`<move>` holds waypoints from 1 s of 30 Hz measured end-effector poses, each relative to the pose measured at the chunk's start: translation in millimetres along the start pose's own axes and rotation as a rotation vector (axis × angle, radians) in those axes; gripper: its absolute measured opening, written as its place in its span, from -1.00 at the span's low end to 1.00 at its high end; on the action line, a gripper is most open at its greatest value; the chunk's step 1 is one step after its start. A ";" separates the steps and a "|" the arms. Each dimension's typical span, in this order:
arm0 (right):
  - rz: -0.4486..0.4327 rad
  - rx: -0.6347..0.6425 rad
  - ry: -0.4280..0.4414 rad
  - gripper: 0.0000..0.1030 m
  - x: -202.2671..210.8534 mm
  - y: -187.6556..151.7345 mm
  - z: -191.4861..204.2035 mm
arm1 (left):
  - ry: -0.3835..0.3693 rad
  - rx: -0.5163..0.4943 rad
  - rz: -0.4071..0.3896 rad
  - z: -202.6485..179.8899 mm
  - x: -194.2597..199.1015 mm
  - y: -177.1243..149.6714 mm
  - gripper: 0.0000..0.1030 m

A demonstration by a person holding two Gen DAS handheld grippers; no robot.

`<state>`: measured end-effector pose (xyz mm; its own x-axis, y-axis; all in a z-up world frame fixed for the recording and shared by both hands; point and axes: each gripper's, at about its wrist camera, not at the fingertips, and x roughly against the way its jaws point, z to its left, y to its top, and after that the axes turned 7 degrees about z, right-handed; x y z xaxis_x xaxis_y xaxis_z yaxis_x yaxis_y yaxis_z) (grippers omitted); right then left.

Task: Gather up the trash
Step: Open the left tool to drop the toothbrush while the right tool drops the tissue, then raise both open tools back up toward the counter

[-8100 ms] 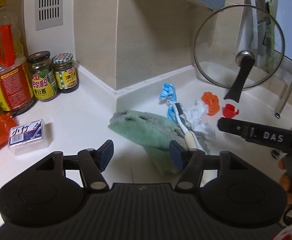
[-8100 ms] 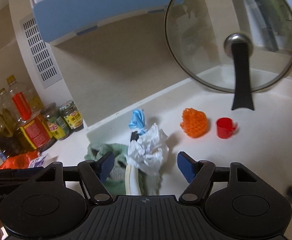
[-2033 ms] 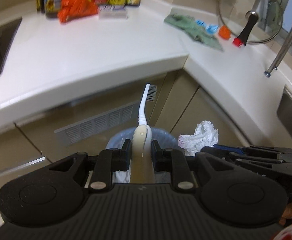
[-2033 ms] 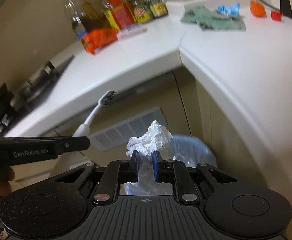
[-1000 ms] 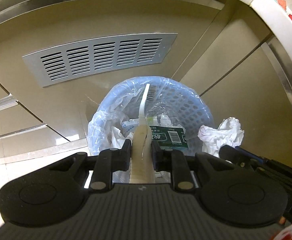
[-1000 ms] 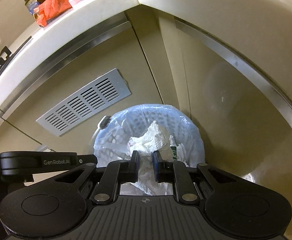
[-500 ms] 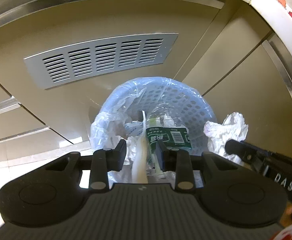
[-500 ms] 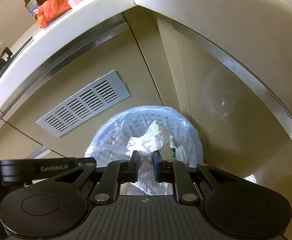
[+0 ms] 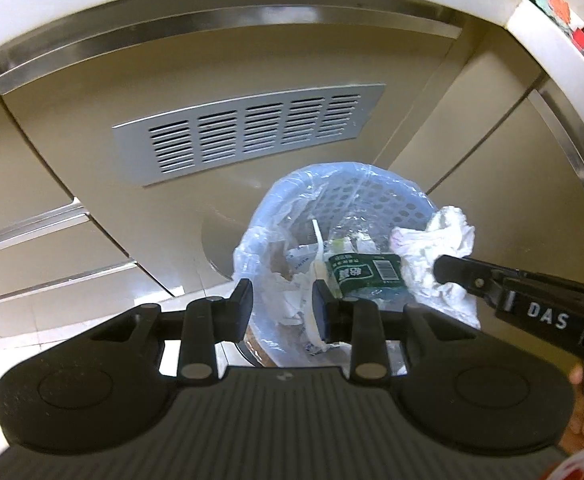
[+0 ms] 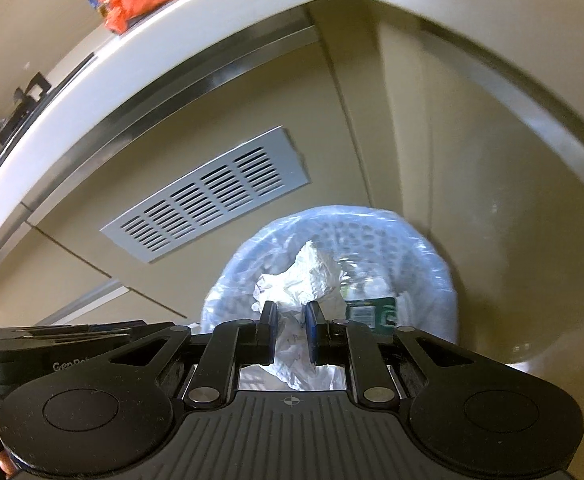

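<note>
Both wrist cameras look steeply down, close above the lined trash basket [image 9: 375, 196] [image 10: 419, 240], the left from its left, sharing it and the vent grille [image 9: 248, 132] [image 10: 208, 208] behind.

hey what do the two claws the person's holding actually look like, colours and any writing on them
Both are matte black plastic. The left claw and right claw each have two round housings, a ribbed centre plate, silver rivets and dark blue pads. White lettering: "DAS" on the right one's side, "GenRo..." on the left's.

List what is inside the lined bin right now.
Inside the bin: a toothbrush, a green-labelled package and crumpled wrappers. Anything deeper is covered by that trash. The paper wad is above it, clamped.
</note>
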<state>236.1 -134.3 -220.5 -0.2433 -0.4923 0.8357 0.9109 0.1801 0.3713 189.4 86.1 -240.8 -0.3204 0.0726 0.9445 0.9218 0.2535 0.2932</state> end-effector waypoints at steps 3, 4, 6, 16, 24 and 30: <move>0.006 0.021 0.004 -0.71 -8.7 1.3 9.3 | 0.007 0.007 -0.008 6.2 3.2 0.0 -0.45; 0.008 0.029 0.005 -0.71 -11.8 1.9 12.4 | 0.011 0.010 -0.009 8.1 3.7 0.2 -0.45; 0.014 0.034 0.009 -0.71 -17.5 3.8 16.0 | 0.012 0.016 -0.010 12.6 4.5 0.4 -0.45; -0.024 0.006 0.008 0.10 -25.7 26.7 27.5 | 0.010 0.018 -0.017 25.1 12.4 1.3 -0.39; 0.021 -0.009 -0.032 0.10 -21.6 23.3 26.8 | -0.003 -0.011 -0.013 25.8 23.9 -0.8 -0.35; 0.026 -0.019 -0.060 0.10 -6.8 16.8 25.2 | -0.025 -0.043 -0.018 20.0 37.3 -1.2 -0.28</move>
<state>244.7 -106.4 -209.8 -0.2385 -0.4358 0.8679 0.9230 0.1762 0.3421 172.0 107.8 -208.8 -0.3417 0.0927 0.9352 0.9242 0.2135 0.3165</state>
